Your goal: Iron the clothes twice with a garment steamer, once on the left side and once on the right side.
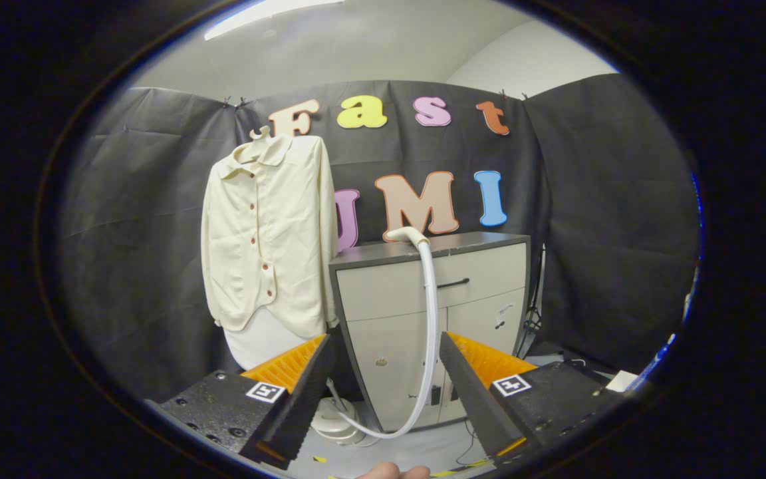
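Observation:
A cream button-up shirt (pixel 264 233) hangs on a hanger against the black booth wall, beyond my fingers and to their left. The steamer head (pixel 407 235) rests on top of a grey cabinet (pixel 483 273), straight ahead. Its white hose (pixel 430 319) curves down the cabinet front to a round white base (pixel 335 420) on the floor, low between my fingers. My gripper (pixel 388 352) is open, with only the hose seen far behind the gap; it is well short of the steamer head.
The cabinet stands right of the shirt, with a drawer handle (pixel 453 283) and two doors below. Cables (pixel 532 319) hang at its right side. Part of a hand (pixel 393 472) shows below the fingers. Grey floor lies ahead.

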Available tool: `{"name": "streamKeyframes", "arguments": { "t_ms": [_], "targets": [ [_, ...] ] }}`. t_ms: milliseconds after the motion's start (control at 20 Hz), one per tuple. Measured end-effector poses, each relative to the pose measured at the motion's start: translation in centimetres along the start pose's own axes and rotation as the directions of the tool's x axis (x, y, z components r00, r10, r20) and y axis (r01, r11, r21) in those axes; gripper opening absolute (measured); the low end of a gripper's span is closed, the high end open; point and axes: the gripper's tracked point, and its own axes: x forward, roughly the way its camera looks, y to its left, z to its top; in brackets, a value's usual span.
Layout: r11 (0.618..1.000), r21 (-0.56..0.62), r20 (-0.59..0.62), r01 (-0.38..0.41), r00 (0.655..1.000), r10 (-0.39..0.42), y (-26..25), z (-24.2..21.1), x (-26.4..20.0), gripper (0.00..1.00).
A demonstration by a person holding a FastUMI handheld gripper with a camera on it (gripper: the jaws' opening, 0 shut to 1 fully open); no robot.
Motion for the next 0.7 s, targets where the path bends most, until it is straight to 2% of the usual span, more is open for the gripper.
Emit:
{"name": "streamKeyframes", "arguments": {
  "t_ms": [350,450,700],
  "targets": [
    [0.999,-0.024,0.013,-0.026,1.0,0.026,1.0,1.5,2.5,0.97],
    [0.999,-0.022,0.013,-0.038,0.999,0.038,1.3,2.2,3.9,0.97],
    [0.999,-0.032,0.007,-0.008,1.0,0.008,0.4,3.4,9.5,0.97]
  ]
}}
